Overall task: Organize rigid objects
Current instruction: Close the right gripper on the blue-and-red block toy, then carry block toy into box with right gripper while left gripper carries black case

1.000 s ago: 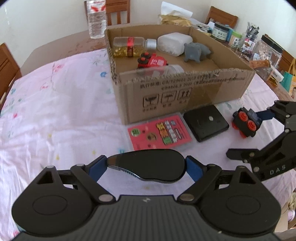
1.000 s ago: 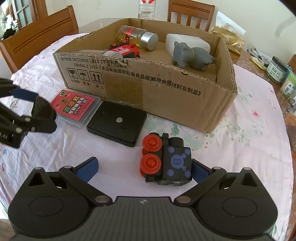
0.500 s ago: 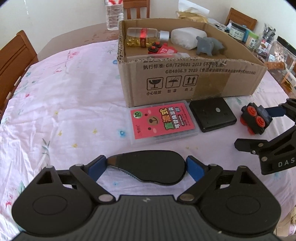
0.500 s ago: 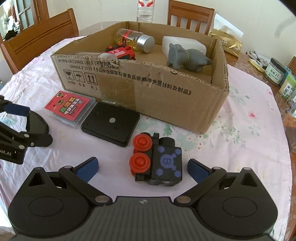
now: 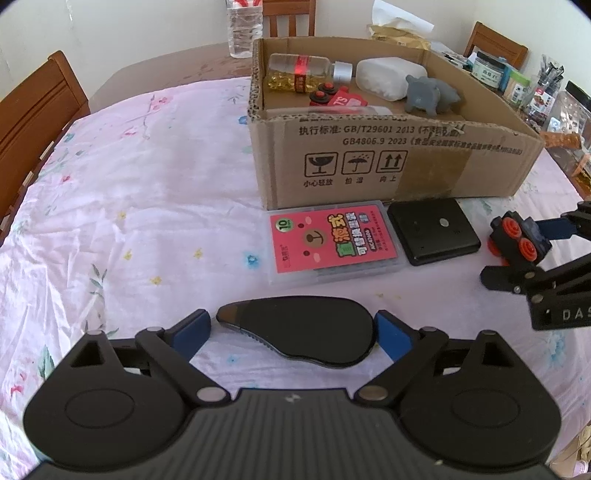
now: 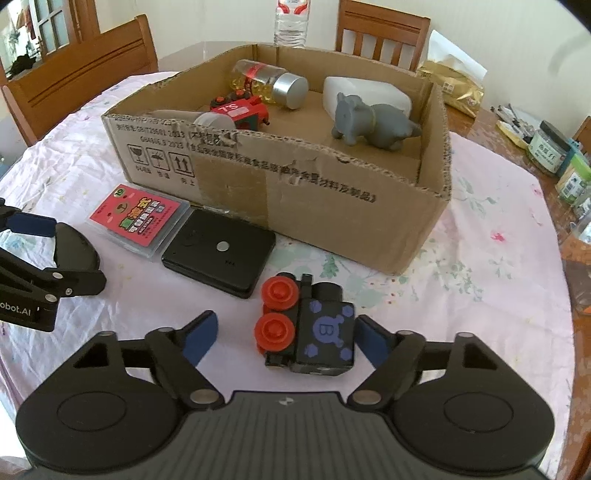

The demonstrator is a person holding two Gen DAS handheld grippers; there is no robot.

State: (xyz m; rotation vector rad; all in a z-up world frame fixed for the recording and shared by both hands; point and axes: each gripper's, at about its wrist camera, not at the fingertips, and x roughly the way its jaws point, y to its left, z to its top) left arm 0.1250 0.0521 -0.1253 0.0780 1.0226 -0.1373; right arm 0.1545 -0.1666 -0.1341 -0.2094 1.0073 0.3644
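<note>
A cardboard box (image 5: 406, 162) (image 6: 332, 206) holds a capsule bottle (image 6: 269, 83), a red toy train (image 6: 240, 110), a grey elephant (image 6: 373, 123) and a white container (image 5: 388, 75). A pink card case (image 5: 332, 243) (image 6: 138, 218) and a flat black device (image 5: 432, 230) (image 6: 221, 254) lie in front of it. My left gripper (image 5: 295, 332) is open around a flat black oval object (image 5: 306, 334) on the cloth. My right gripper (image 6: 284, 338) is open around a black toy train with red wheels (image 6: 310, 328) (image 5: 517, 240); only its right pad is close to the toy.
The table has a pink floral cloth (image 5: 129, 203). Wooden chairs (image 6: 81, 74) stand around it. A water bottle (image 5: 243, 26) stands behind the box. Jars and packets (image 6: 554, 147) crowd the right edge.
Both grippers have pulled back and down from the box. My left gripper's pads have parted slightly from the black oval object. The toy train stays between my right fingers.
</note>
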